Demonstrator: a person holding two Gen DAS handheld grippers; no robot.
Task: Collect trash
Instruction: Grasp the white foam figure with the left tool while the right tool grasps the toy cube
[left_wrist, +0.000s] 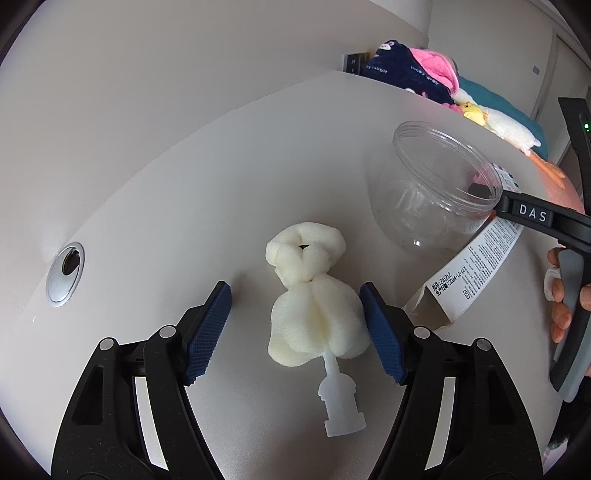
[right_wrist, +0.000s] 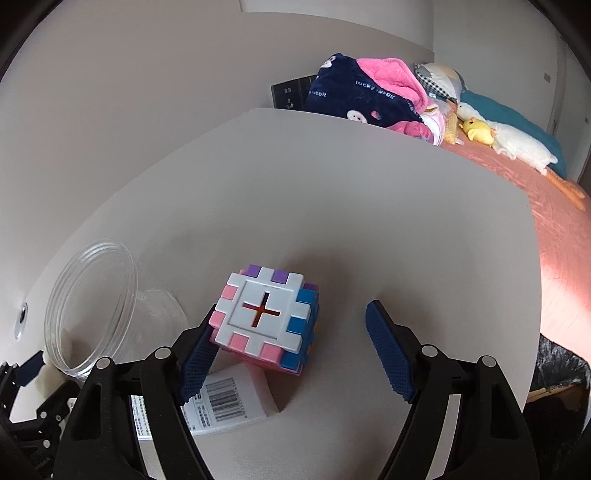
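**Two open grippers over desk clutter**

While both grippers hang over a pale grey desk (left_wrist: 155, 192), neither has closed on anything. The left gripper (left_wrist: 295, 326) stands fairly wide, its blue ribbed pads either side of a cream foam sponge brush head with a white plastic stem (left_wrist: 314, 310); the right-hand pad sits just against the foam, the left-hand pad stands clear of it. The right gripper (right_wrist: 286, 350) is also fairly wide, with a plastic puzzle cube of white, pink, blue and purple interlocking pieces (right_wrist: 266, 317) low between its fingers; the cube's left edge is at or over the left-hand pad, though contact cannot be told, and the right-hand pad is well apart from it.

Counted: one sponge brush head, one cube, one clear round plastic jar lying on its side (left_wrist: 436, 192), one flattened white printed carton with a barcode (right_wrist: 221, 402). The carton lies partly under the cube, beside the jar.
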